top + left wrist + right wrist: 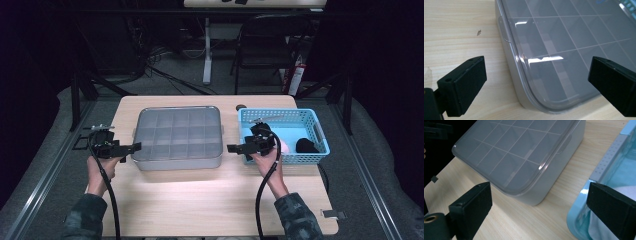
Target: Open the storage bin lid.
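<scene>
Grey box (177,137) with a clear lid and many small compartments was seen lying flat in the middle of the tabletop (210,200). A blue basket (320,131) was set just beside it, on its right, with a black thing (306,145) inside. The left hand-held gripper (136,146) was held level at the box's left near corner, its jaws spread wide and nothing gripped between them. The right hand-held gripper (231,148) was held between box and basket, pointed at the box. Its jaws were also spread wide, with nothing pressed between the pads.
</scene>
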